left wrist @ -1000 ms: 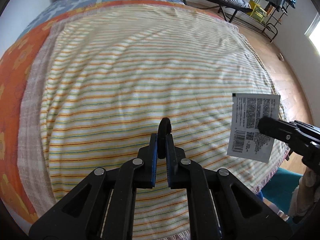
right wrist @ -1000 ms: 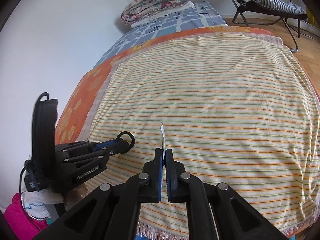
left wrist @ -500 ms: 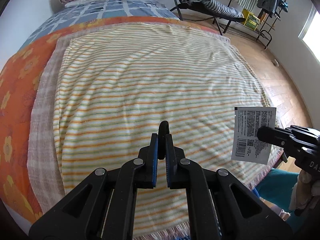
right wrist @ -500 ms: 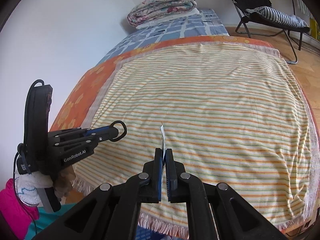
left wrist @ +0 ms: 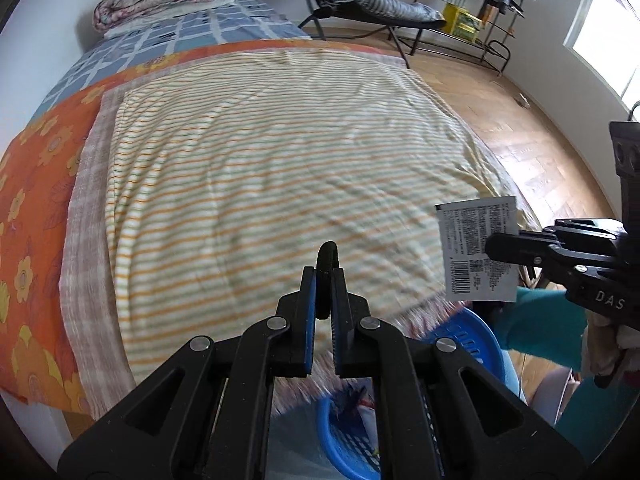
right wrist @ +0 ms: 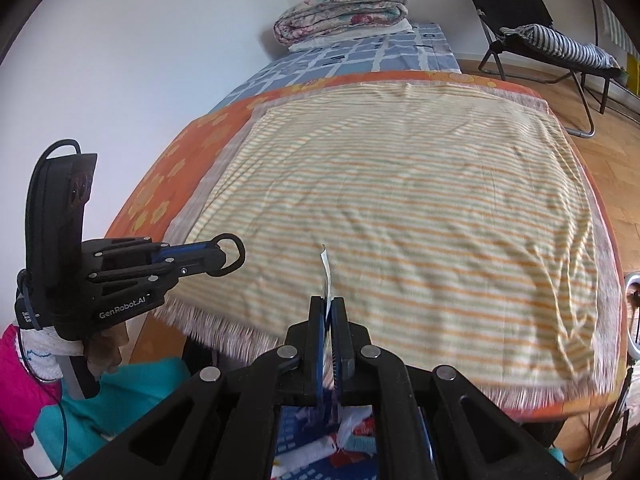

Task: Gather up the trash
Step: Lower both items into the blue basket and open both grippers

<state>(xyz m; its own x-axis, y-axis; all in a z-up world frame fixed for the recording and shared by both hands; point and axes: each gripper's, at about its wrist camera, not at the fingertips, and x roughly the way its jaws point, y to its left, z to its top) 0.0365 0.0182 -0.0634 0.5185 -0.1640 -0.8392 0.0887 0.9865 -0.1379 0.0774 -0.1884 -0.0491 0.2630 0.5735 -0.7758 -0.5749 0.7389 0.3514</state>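
My left gripper (left wrist: 325, 276) is shut on a small black ring (left wrist: 327, 258), held above the front edge of the bed; it also shows in the right wrist view (right wrist: 224, 254). My right gripper (right wrist: 329, 304) is shut on a white printed sachet (right wrist: 326, 270), seen edge-on. In the left wrist view the sachet (left wrist: 476, 256) hangs flat from the right gripper (left wrist: 496, 246) over a blue basket (left wrist: 460, 340). The basket (right wrist: 296, 444) holds several scraps of trash and sits below both grippers.
A striped blanket (left wrist: 260, 168) covers the bed, over an orange flowered sheet (left wrist: 28, 208). Folded quilts (right wrist: 340, 12) lie at the bed's head. A black folding chair (right wrist: 532, 36) and a drying rack (left wrist: 480, 8) stand on the wooden floor (left wrist: 520, 128).
Both grippers have drawn back from over the bed toward its front edge. The blue basket has come into view beneath them. Both still hold their items.
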